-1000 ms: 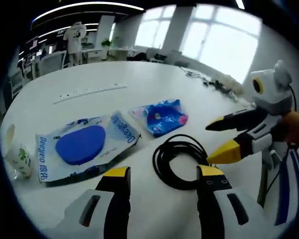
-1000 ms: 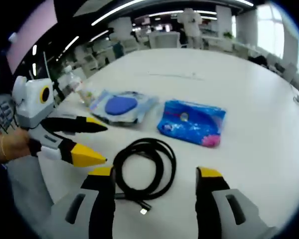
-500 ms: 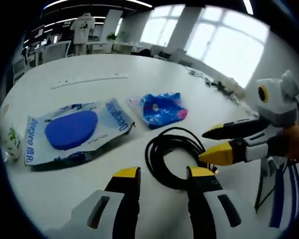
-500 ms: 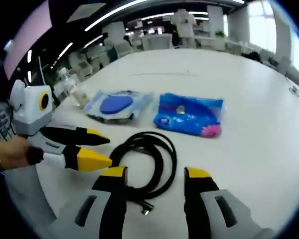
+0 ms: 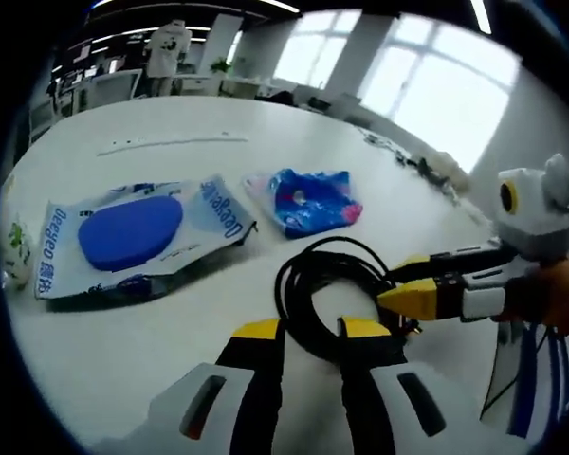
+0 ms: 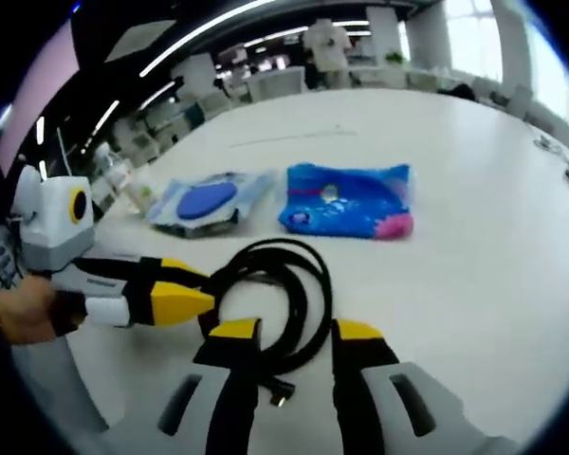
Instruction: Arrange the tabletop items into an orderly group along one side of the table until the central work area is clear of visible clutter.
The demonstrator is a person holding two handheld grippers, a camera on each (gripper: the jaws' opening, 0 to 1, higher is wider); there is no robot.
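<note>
My left tool (image 5: 308,332) and right tool (image 6: 286,332) each pinch the coiled black cable (image 5: 327,284), which lies on the white table (image 5: 171,128) near me, with the blue pouches (image 6: 346,201) just beyond it.

White table (image 5: 171,133) carries blue-pad packet (image 5: 133,237), blue pouch (image 5: 308,199), black cable (image 5: 327,284), perhaps a bottle (image 5: 14,256).

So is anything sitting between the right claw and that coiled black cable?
Nothing visible does. The right claw sits right at the coiled black cable, and the left claw meets the coil from the other side.
</note>
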